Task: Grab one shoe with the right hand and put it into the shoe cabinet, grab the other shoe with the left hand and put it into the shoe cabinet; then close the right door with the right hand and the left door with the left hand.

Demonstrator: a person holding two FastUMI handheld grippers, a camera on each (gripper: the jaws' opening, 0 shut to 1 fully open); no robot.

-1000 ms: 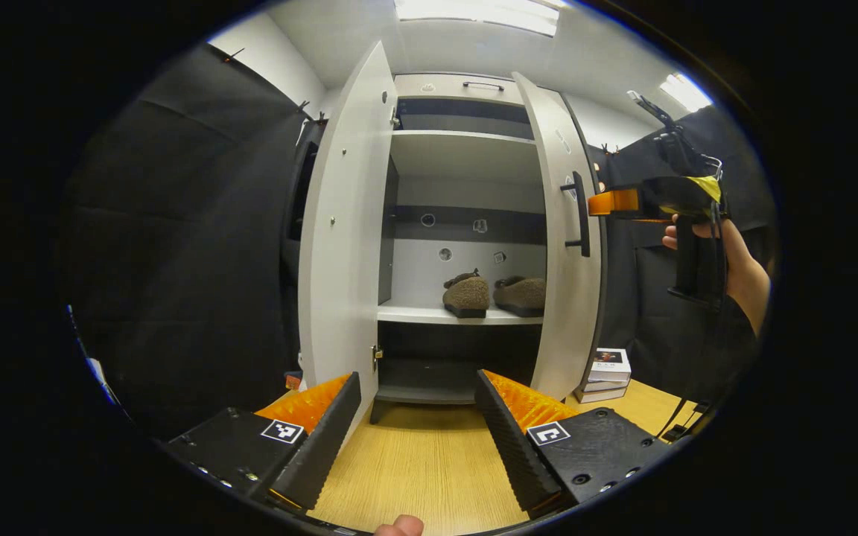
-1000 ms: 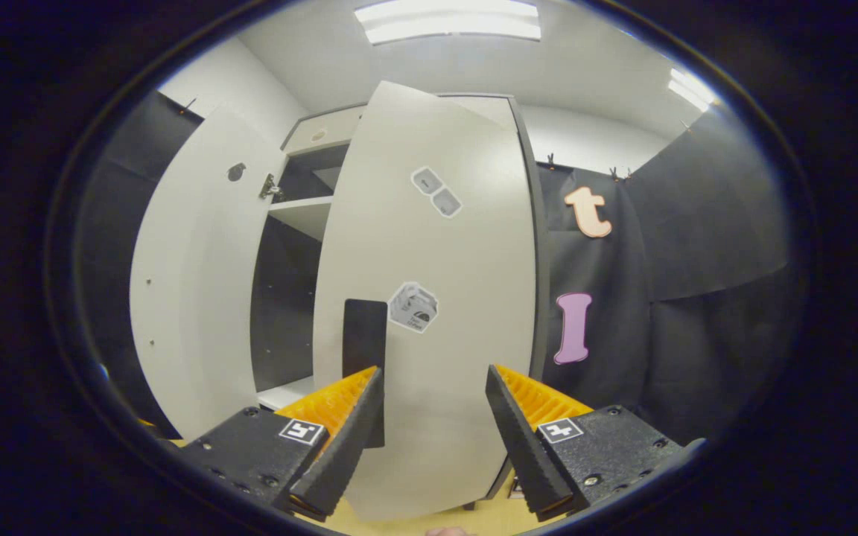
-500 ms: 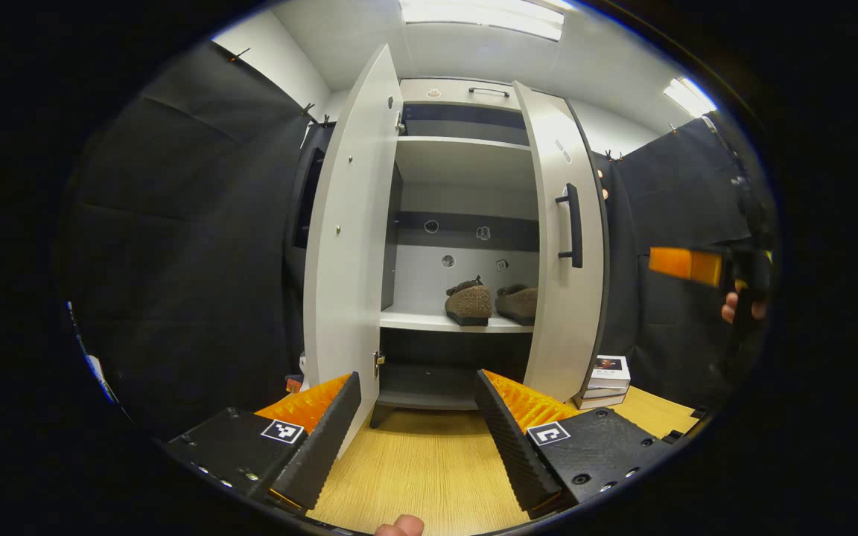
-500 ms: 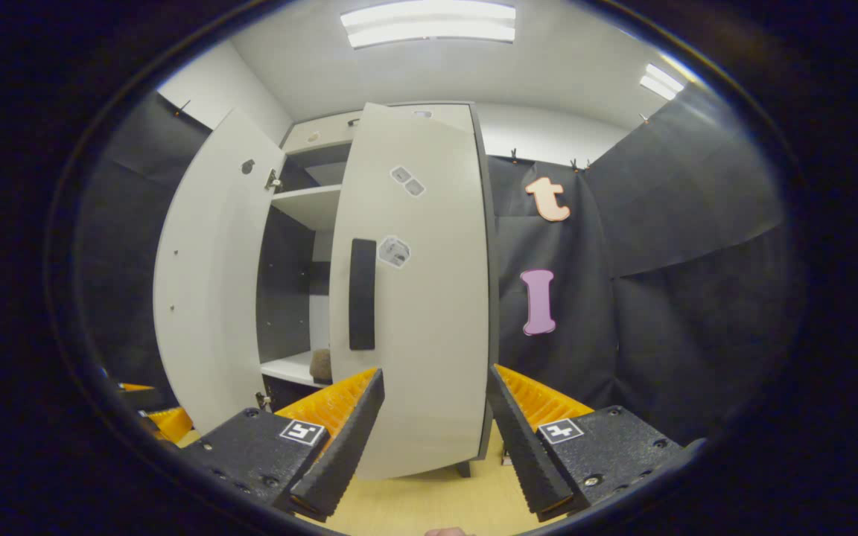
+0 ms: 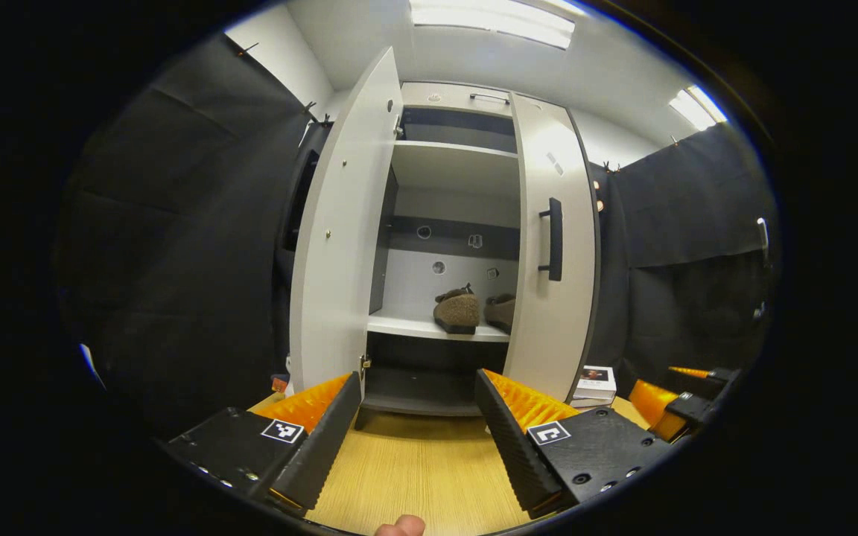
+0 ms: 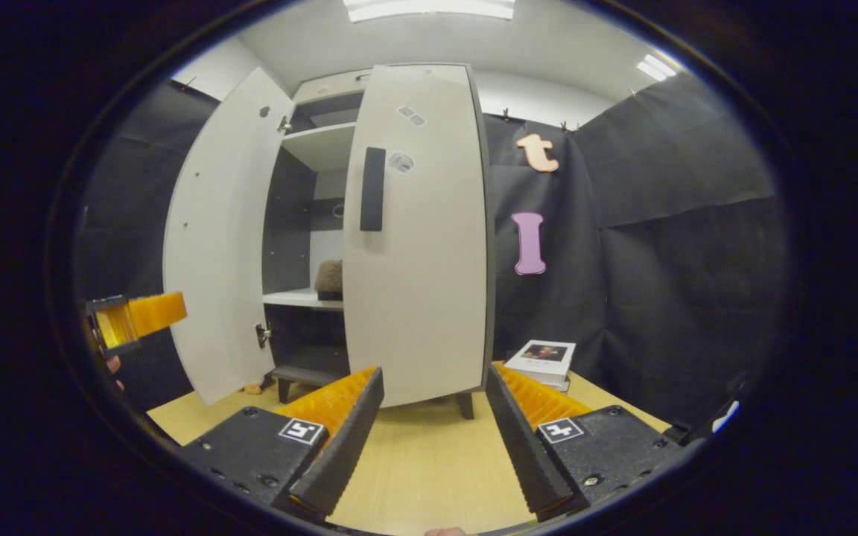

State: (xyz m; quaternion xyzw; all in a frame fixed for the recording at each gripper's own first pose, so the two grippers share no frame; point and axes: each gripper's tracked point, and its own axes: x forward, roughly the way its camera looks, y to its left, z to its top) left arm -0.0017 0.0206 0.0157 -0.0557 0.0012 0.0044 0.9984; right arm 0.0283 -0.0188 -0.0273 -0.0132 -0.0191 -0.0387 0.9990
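Note:
Two brown fuzzy shoes [image 5: 458, 312] [image 5: 501, 311] sit side by side on the middle shelf [image 5: 429, 327] of the white shoe cabinet. Its right door [image 5: 552, 253], with a dark handle [image 5: 553, 239], stands nearly closed; the left door [image 5: 339, 231] stands wide open. My left gripper [image 5: 418, 432] is open and empty, low over the wooden floor in front of the cabinet. My right gripper [image 6: 433, 439] is open and empty too, back from the right door [image 6: 418, 231], and appears at the lower right in the left gripper view [image 5: 678, 394]. One shoe [image 6: 329, 278] peeks through the gap.
A stack of books [image 5: 594, 384] lies on the wooden floor [image 5: 421, 469] right of the cabinet, also in the right gripper view [image 6: 546, 358]. An upper shelf [image 5: 459, 152] is bare. Black cloth walls close in on both sides.
The right door has swung further towards closed. My right gripper has let go of it, pulled back and dropped low. My left gripper has barely moved.

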